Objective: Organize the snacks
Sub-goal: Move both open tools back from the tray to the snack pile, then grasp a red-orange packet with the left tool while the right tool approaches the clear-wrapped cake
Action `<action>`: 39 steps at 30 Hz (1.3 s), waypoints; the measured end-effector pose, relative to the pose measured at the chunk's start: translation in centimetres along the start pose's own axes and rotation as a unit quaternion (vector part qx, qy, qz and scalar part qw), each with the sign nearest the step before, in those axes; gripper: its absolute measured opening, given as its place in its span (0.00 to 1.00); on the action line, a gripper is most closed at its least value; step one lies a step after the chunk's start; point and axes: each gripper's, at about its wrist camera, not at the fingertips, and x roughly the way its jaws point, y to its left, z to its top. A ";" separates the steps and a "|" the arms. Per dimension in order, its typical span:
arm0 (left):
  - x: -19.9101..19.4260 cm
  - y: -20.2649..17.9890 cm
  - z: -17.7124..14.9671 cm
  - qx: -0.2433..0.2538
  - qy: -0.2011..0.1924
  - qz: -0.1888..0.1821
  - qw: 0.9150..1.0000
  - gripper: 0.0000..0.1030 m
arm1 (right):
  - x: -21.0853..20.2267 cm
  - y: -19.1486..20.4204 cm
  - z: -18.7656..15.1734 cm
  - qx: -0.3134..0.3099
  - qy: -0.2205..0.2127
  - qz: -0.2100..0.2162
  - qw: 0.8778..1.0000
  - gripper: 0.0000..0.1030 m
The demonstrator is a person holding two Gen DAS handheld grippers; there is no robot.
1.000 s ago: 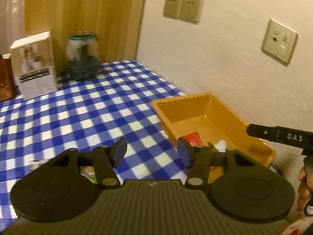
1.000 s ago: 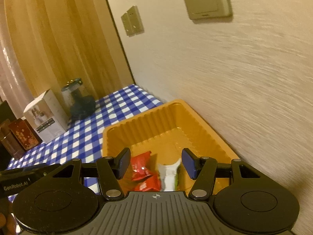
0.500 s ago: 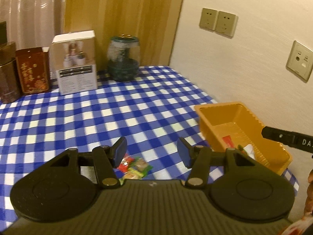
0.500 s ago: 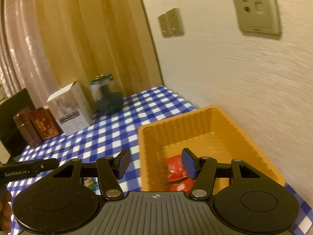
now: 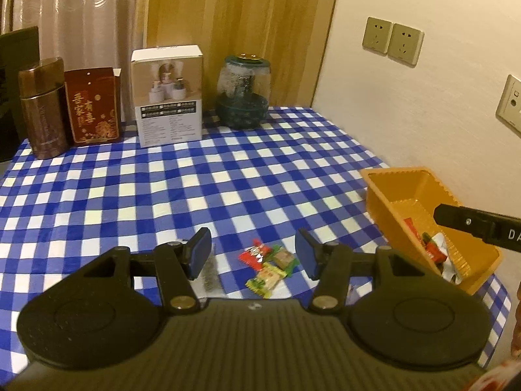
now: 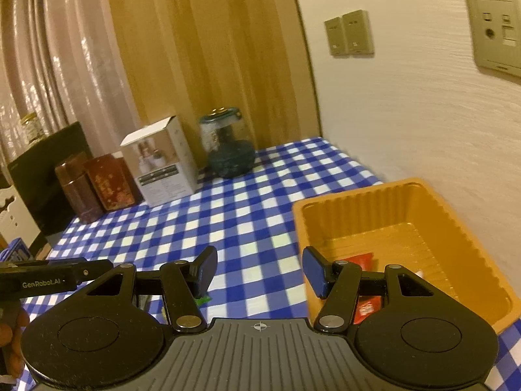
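Note:
Three small wrapped snacks lie loose on the checked cloth: a red one [image 5: 255,254], a brown-and-green one [image 5: 284,258] and a yellow-green one [image 5: 265,278]. My left gripper [image 5: 254,253] hovers open just above them, its pads apart from them. An orange tray [image 5: 394,172] sits at the right by the wall with several packets [image 5: 434,251] inside. My right gripper [image 6: 259,273] is open and empty, over the cloth just left of the tray [image 6: 351,194]. A red packet [image 6: 359,259] shows in the tray behind its right finger.
Along the back stand a brown tin [image 5: 44,107], a red box [image 5: 92,104], a white box [image 5: 167,96] and a glass jar [image 5: 244,89]. A small grey strip [image 5: 208,268] lies by the left finger. The wall with sockets [image 5: 392,40] runs along the right edge.
Both views have swung left, away from the tray. The loose snacks have come into sight between the left fingers, and the right gripper has left the tray for the cloth. Both jaws unchanged.

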 end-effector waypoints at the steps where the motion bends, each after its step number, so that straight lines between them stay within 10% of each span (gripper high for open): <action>1: -0.1 0.2 -0.1 0.000 0.001 0.001 1.000 0.51 | 0.1 0.3 0.0 -0.002 0.002 0.003 1.000 0.56; 22: 1.9 1.4 -3.1 0.051 0.072 -0.013 0.996 0.52 | 5.8 3.5 -3.7 -0.095 0.133 0.049 0.985 0.56; 39: 4.7 -2.3 -5.6 0.209 0.129 -0.079 0.966 0.51 | 8.2 4.3 -4.8 -0.131 0.190 0.049 0.972 0.56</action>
